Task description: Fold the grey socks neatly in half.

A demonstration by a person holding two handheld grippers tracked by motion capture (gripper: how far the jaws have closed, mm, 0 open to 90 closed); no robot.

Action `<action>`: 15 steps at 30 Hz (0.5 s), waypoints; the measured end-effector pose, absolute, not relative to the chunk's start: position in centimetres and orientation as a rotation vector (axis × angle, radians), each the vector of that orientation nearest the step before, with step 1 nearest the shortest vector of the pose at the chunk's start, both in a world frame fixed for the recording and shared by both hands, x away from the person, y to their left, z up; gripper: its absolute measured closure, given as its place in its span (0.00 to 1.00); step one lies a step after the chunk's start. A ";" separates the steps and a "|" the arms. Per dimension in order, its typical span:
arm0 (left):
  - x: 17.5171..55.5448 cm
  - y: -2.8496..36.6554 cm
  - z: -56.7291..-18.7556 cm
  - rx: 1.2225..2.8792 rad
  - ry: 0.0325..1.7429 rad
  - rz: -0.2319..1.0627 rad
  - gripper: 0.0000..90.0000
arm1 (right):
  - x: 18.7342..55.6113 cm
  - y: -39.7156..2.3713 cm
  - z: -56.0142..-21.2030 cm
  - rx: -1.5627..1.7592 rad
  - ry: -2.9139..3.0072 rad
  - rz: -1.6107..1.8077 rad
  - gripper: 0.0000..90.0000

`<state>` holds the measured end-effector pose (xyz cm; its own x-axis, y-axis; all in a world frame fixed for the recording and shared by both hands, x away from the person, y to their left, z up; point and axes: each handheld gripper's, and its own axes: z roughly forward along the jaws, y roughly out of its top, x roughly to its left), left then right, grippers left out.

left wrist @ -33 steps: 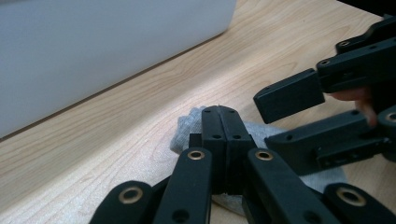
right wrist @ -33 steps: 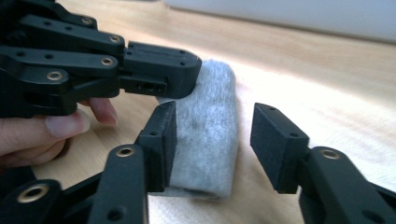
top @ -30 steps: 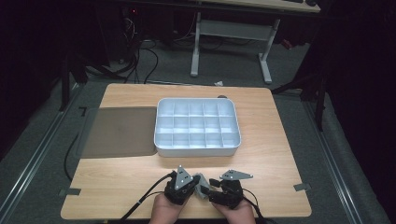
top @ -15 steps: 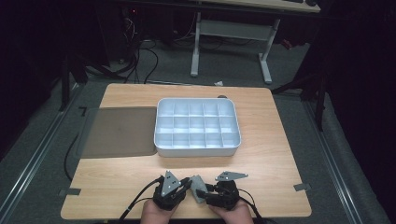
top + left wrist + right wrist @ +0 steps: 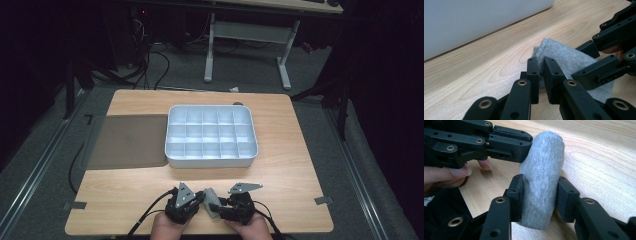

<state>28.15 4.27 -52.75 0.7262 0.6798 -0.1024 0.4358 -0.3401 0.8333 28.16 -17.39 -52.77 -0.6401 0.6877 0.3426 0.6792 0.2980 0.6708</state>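
A grey sock [image 5: 210,198] rolled into a bundle lies near the table's front edge, between my two grippers. In the left gripper view, my left gripper [image 5: 541,63] pinches a thin fold of the sock [image 5: 564,56], and its jaws have just been closing a little. My right gripper [image 5: 540,188] holds the thick roll of the sock [image 5: 541,165] across its width, both pads against it; its jaws have just been closing on it. In the high view the left gripper [image 5: 200,199] and right gripper [image 5: 220,202] meet tip to tip.
A white tray [image 5: 210,162] with several empty compartments stands mid-table, just beyond the grippers; its wall [image 5: 474,22] is close in the left gripper view. A dark mat [image 5: 127,140] lies left of it. Bare wooden table [image 5: 115,195] spreads to the left and right.
My left gripper has drawn slightly back toward the front edge and to the left. The right gripper has kept its place, and its jaws have narrowed around the sock.
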 end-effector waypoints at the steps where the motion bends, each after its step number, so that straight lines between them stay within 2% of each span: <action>1: 28.2 4.3 -52.7 1.986 0.852 0.329 0.92 | 28.2 -17.5 -52.8 1.321 2.520 1.304 0.72; 3: 28.2 4.4 -52.6 1.984 0.852 0.337 0.90 | 28.2 -17.6 -52.8 1.319 2.509 1.319 0.75; 6: 28.3 4.8 -52.2 1.976 0.859 0.341 0.83 | 28.2 -17.6 -52.7 1.317 2.497 1.324 0.77; 9: 28.5 5.6 -51.7 1.978 0.867 0.397 0.80 | 28.2 -17.8 -52.4 1.308 2.469 1.322 0.78; 12: 29.2 7.4 -51.5 1.985 0.902 0.460 0.75 | 28.2 -18.3 -52.0 1.289 2.433 1.305 0.78; 15: 30.0 9.5 -51.5 1.980 0.963 0.471 0.67 | 28.4 -18.9 -51.9 1.293 2.400 1.272 0.78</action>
<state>30.03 9.49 -51.50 0.6305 0.7755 -0.0326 0.4502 -0.3312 0.8292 28.36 -18.85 -51.93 -0.6233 0.7390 0.2556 0.6266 0.2764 0.7287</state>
